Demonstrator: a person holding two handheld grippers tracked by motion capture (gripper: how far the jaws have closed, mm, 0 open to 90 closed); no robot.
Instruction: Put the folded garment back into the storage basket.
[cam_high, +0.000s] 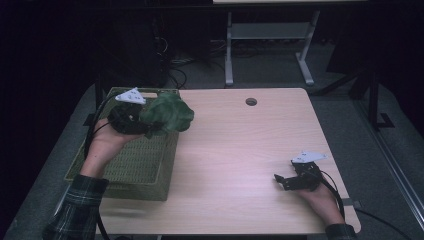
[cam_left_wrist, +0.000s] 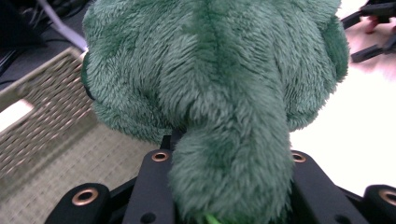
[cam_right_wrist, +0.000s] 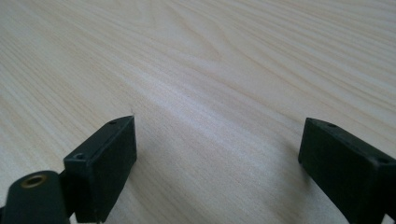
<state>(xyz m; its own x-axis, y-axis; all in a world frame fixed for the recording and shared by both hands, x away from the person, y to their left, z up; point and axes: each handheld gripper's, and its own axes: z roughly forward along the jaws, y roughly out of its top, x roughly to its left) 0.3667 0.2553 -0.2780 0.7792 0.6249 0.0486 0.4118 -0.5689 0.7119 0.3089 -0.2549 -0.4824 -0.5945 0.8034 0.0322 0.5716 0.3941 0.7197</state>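
We carry the green plush toy (cam_high: 167, 114) clamped in our left claw (cam_high: 142, 120), above the woven basket (cam_high: 131, 165); next we lower and release. Our right claw (cam_high: 281, 181) rests open, well apart.

Pale wood-grain rectangular table (cam_high: 240, 150), rounded corners, small round cable hole (cam_high: 251, 102) near far edge. At left edge: olive-green woven rectangular basket (cam_high: 142, 165), open-topped, overhanging table's left side a bit. Near right front corner: black two-jaw right gripper (cam_high: 280, 181) resting on tabletop w/ hand, well apart from basket.
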